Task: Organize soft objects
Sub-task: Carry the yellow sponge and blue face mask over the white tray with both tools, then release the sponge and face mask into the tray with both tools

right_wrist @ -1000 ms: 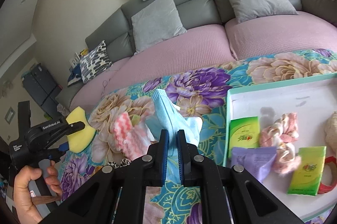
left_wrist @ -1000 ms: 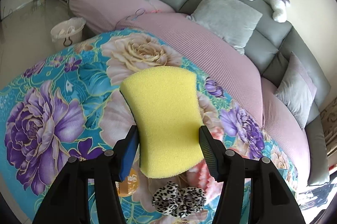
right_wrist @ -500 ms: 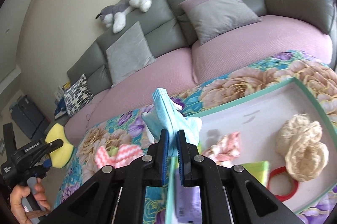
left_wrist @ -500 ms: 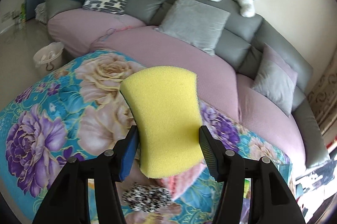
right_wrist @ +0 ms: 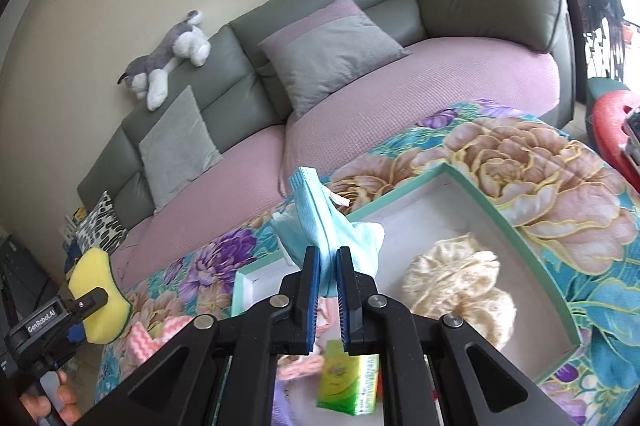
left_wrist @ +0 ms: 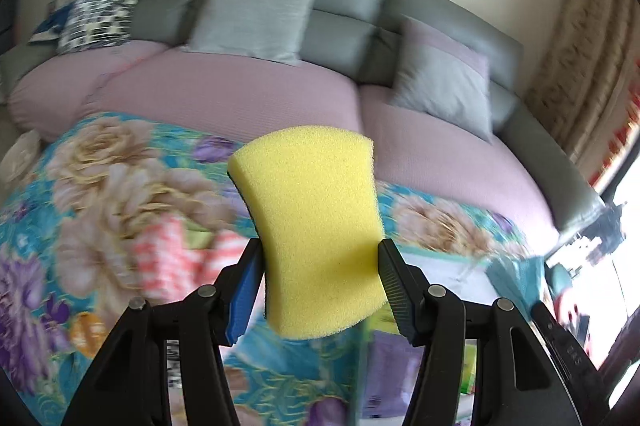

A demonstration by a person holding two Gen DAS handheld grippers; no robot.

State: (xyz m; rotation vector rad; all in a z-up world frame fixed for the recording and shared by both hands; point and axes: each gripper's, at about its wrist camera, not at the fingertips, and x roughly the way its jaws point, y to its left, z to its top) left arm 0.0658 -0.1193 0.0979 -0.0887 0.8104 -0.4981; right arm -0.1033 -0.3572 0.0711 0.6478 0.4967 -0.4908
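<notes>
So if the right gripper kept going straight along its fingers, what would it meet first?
Probably the white tray: the right gripper, shut on the blue face mask, points down over its floor near the cream crocheted piece. Depth is unclear.

The left gripper [left_wrist: 320, 266] points downward at a slant, its jaws set partway apart and pressed against the two sides of a yellow sponge [left_wrist: 312, 226]. The right gripper [right_wrist: 329, 266] also tilts downward — its jaws nearly together, pinching a light blue face mask [right_wrist: 320, 222]. A hand [right_wrist: 52, 406] grips the left gripper's handle at the right wrist view's lower left edge.
</notes>
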